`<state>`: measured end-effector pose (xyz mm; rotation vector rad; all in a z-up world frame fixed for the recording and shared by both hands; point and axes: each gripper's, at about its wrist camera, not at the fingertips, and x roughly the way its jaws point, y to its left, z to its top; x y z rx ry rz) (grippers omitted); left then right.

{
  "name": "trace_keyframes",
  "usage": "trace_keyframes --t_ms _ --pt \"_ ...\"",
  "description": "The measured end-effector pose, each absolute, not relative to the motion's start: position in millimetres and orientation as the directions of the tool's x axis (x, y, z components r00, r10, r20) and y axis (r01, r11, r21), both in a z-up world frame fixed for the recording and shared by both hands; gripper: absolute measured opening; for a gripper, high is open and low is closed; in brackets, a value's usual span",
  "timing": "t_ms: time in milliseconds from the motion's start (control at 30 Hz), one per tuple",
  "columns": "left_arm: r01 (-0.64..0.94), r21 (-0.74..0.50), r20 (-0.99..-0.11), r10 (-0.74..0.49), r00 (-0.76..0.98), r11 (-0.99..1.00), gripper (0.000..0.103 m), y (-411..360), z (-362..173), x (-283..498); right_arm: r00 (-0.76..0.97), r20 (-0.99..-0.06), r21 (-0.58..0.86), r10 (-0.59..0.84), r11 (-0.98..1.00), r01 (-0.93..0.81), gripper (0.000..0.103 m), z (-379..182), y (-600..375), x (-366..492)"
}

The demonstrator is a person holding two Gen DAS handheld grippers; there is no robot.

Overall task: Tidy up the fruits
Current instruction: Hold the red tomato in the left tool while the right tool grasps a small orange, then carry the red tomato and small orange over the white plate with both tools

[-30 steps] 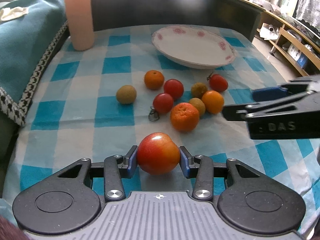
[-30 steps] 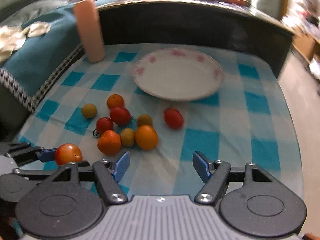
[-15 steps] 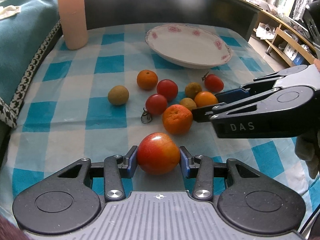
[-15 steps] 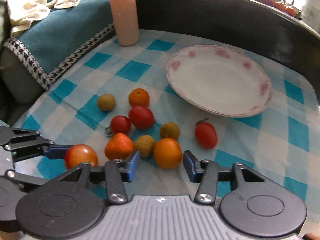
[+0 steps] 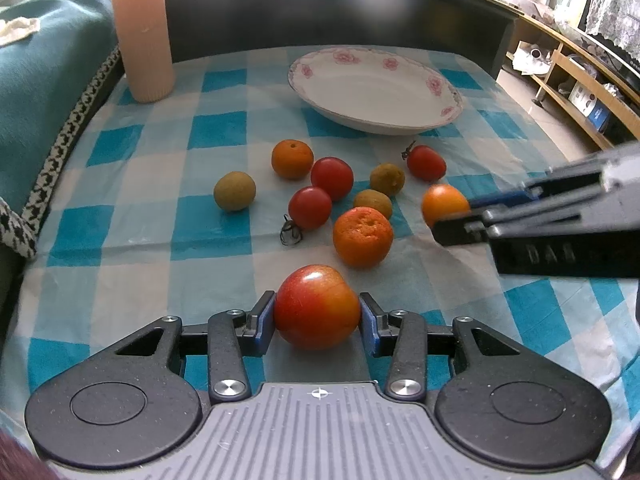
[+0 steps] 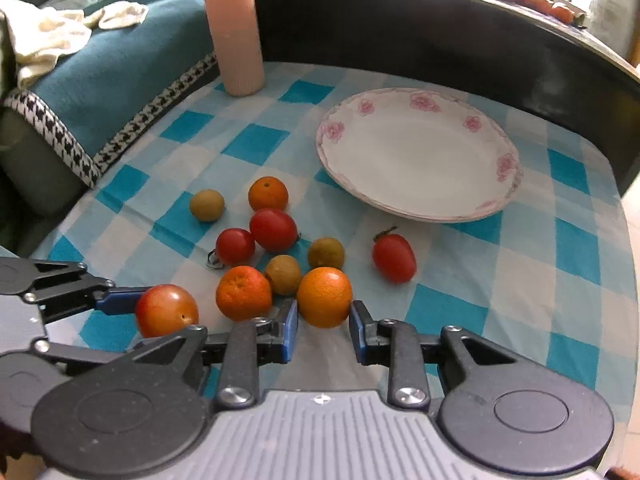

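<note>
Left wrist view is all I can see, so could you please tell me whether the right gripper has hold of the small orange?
Observer: In the right wrist view, the right gripper has both blue pads against the sides of the small orange.
Operator: Thank you. Is it seated deep between the fingers?
Observer: No, only the pad tips meet it. Most of the orange sits ahead of them.
</note>
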<state>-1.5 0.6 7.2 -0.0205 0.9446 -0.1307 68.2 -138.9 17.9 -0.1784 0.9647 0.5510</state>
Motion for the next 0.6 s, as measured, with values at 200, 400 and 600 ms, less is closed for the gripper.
trace_keyframes --t_ms 200,400,600 --pt "0.12 -0.051 -0.809 -0.111 0.577 0.992 0.051 -1 4 -4 0.422 -0.844 0.084 0.33 0.859 -0.504 0.043 9 -150 47" --pt "0.122 -0.044 -0.796 -0.108 0.595 0.992 0.052 -4 3 -6 0.433 -0.846 0.054 0.311 0.859 -0.509 0.044 5 -150 38" --pt "0.124 -0.029 -0.786 -0.099 0.61 0.992 0.053 -6 2 -7 0.434 -0.841 0.058 0.322 0.852 -0.52 0.047 6 -146 41"
